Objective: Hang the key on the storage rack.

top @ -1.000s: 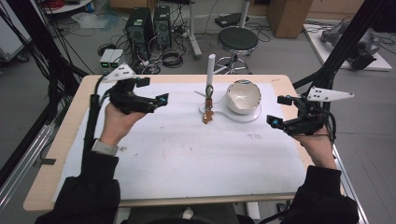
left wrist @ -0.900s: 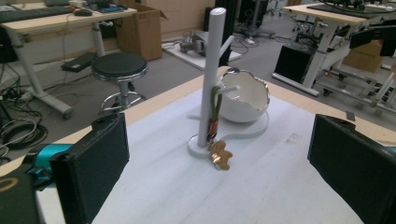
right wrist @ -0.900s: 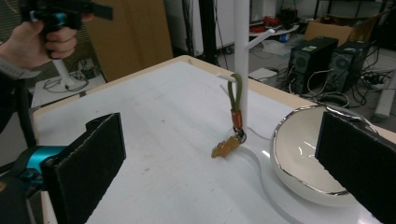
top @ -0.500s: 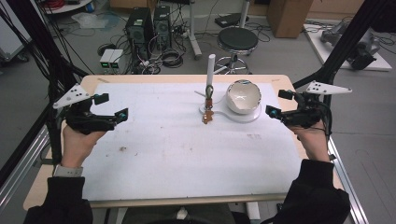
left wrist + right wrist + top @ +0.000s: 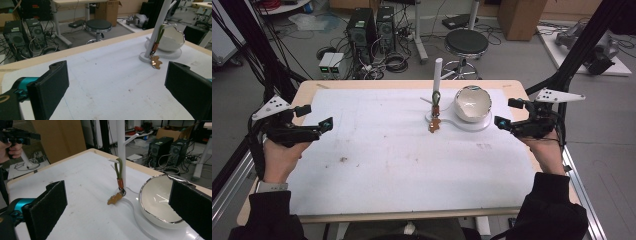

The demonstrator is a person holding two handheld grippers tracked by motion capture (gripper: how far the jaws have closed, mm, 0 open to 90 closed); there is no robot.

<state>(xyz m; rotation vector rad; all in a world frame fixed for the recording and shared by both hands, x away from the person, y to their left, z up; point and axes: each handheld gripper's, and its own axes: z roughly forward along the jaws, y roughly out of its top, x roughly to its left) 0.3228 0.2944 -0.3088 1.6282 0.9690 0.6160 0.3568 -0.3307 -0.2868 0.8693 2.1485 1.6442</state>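
Left hand-held gripper [image 5: 328,123] held at the worktop's [image 5: 377,185] left edge, jaws spread wide with nothing between them, pointing across toward the right. Gripped by a hand [image 5: 279,157] coming up from the near edge, dark sleeve [image 5: 264,217] behind it, grey three-cornered plate on top. In the left gripper view, both black jaws standing well apart over bare white surface.

Right hand-held gripper [image 5: 498,121] at the right edge, jaws likewise parted and empty, aimed leftward. Near the white bowl [image 5: 472,104] but not touching it. Held by the other hand [image 5: 544,150].

Toward the far edge, right of centre: a white stand [image 5: 438,82] with an upright post and short side pegs, on a flat white base shared with the bowl. Hanging from a lower peg, a green loop [image 5: 119,171] with an orange collar, ending in a small tan figure charm [image 5: 114,199] lying on the surface just in front of the base. Bowl tilted, silver-rimmed, empty inside.

Worktop covered by a white sheet with faint brown smudges [image 5: 343,160] near the left-centre. Wooden rim showing at the far and left edges.

Beyond the far edge, on the floor: a round black stool [image 5: 466,42], computer towers [image 5: 372,25], tangled cables.
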